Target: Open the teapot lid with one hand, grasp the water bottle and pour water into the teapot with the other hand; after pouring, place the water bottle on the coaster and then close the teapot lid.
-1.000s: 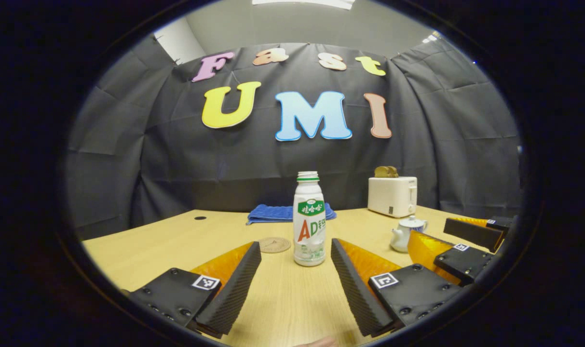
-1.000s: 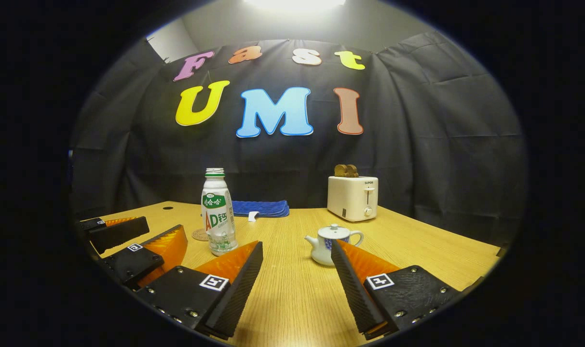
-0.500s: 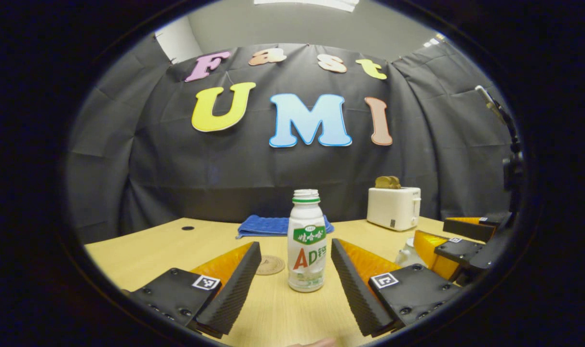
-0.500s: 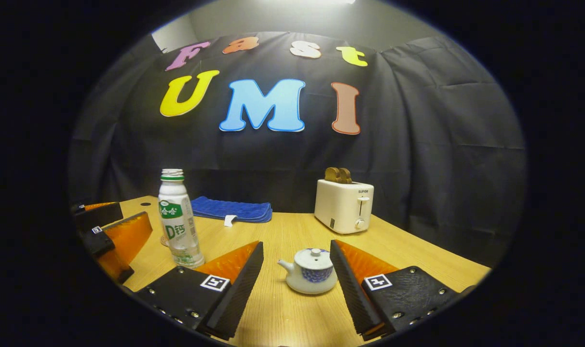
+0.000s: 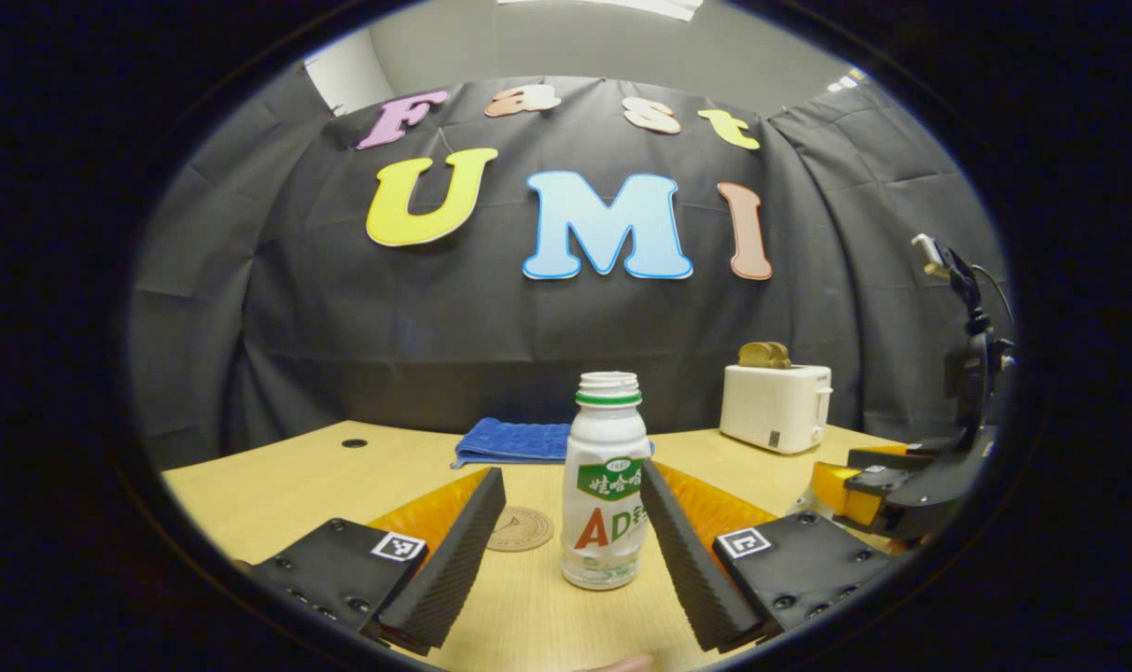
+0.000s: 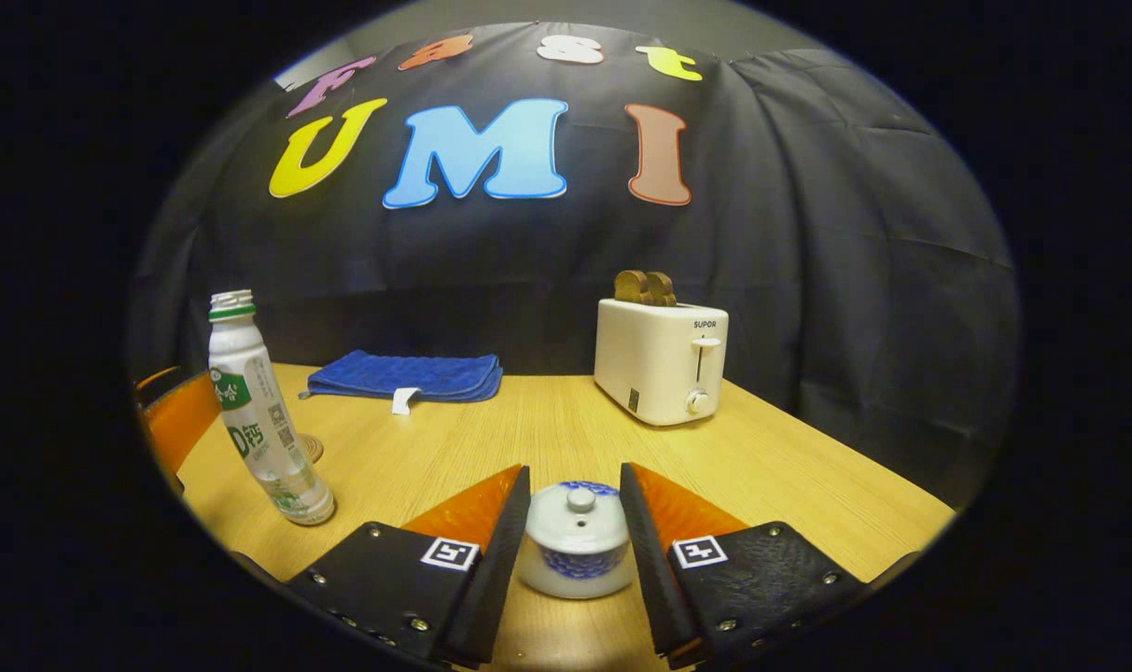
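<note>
A white water bottle (image 5: pixel 607 485) with a green label and no cap stands between my left gripper's (image 5: pixel 570 476) open fingers, close to the right-hand one. Just left of the bottle lies a round coaster (image 5: pixel 521 528). In the right gripper view, a small white and blue teapot (image 6: pixel 577 551) sits between my right gripper's (image 6: pixel 575 476) fingers, its lid (image 6: pixel 579 513) on. Those fingers flank the lid closely, well wider than its knob. The bottle (image 6: pixel 258 411) stands at the left there, the coaster (image 6: pixel 312 448) peeking out behind it. The right gripper (image 5: pixel 887 485) also appears at the right edge of the left gripper view.
The wooden table (image 6: pixel 789 467) carries a white toaster (image 6: pixel 663 364) with toast in it at the back right and a folded blue cloth (image 6: pixel 402 375) at the back middle. The same toaster (image 5: pixel 776 408) and cloth (image 5: pixel 512 441) sit behind the bottle in the left gripper view.
Both grippers have moved forward: the bottle now sits between the left fingers and the teapot between the right fingers. The right gripper's fingers have narrowed around the teapot.
</note>
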A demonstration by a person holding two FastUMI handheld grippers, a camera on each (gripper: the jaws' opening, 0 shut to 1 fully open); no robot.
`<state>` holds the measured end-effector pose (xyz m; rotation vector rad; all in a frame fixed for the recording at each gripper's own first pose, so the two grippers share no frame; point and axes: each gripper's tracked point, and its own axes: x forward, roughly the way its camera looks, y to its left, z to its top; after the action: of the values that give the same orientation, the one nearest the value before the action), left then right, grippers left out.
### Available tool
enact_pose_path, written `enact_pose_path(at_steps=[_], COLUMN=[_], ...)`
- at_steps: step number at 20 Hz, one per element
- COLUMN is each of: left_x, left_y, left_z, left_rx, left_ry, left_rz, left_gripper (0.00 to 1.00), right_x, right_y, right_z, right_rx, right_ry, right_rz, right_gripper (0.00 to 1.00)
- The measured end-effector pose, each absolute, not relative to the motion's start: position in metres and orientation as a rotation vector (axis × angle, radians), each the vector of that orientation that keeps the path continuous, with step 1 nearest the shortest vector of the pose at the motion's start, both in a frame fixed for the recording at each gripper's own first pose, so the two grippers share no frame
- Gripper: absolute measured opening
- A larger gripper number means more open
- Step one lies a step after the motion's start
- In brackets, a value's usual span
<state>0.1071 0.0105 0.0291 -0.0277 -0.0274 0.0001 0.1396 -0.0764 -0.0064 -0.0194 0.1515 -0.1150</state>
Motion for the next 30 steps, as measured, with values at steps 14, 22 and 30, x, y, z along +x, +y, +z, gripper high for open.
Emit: enact_pose_path(at_steps=[14,22,30], left_x=[0.107,0.141,0.16], left_y=[-0.01,-0.022,-0.018], left_z=[0.017,0.015,-0.008], left_rx=[-0.013,0.026,0.002], left_ry=[-0.002,-0.006,0.086], left_rz=[-0.045,-0.056,-0.069], left_gripper=[1.0,0.95,0.82], right_x=[0.137,0.129,0.112], right_y=[-0.068,-0.054,-0.035], right_z=[0.014,0.011,0.014], right_rx=[-0.012,-0.032,-0.074], right_ry=[0.079,0.08,0.063], right_rz=[-0.045,0.011,0.077], right_gripper=[0.04,0.04,0.04])
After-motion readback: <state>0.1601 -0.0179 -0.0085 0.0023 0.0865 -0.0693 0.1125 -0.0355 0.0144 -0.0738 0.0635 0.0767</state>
